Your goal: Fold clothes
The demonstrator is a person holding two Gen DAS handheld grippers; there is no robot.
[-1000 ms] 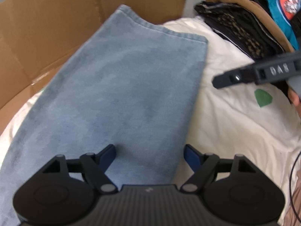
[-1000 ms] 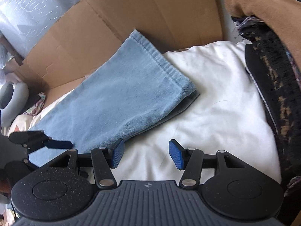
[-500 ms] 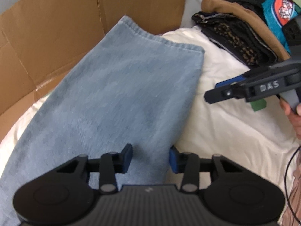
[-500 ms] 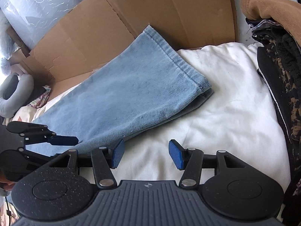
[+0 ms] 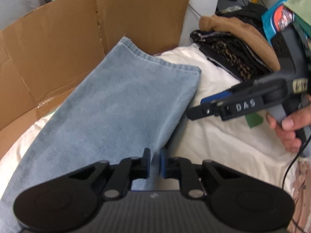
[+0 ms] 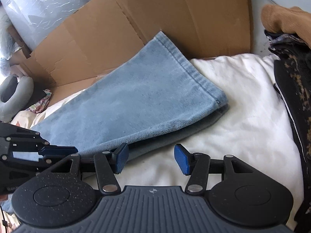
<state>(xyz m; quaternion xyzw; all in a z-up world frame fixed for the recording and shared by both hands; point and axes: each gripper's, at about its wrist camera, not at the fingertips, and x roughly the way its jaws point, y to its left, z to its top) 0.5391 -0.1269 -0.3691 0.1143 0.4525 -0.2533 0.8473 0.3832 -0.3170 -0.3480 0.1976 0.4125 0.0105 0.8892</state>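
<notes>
Jeans (image 5: 116,104) of faded light-blue denim lie folded leg on leg across a white, softly rumpled quilt (image 5: 223,143), the stitched hem (image 6: 190,68) at the far end resting against a sheet of brown corrugated cardboard (image 5: 58,44) that stands creased behind it. The weave shows a fine diagonal twill along the near edge, where a greyer under-layer peeks out.

The left gripper (image 5: 155,163) is closing its blue-padded jaws, now nearly together, on the long right-hand edge of the denim, with a ridge of cloth pinched between the pads. The right gripper (image 6: 149,158), matte black with ribbed blue rubber pads, has its jaws standing well apart over bare quilt, just beside the jeans' near edge, nothing between them. A hand (image 5: 289,128) grips its handle.

At the right, a stack of folded garments (image 5: 239,52) rests on the quilt: tan knit on top, dark leopard-patterned fabric beneath.
</notes>
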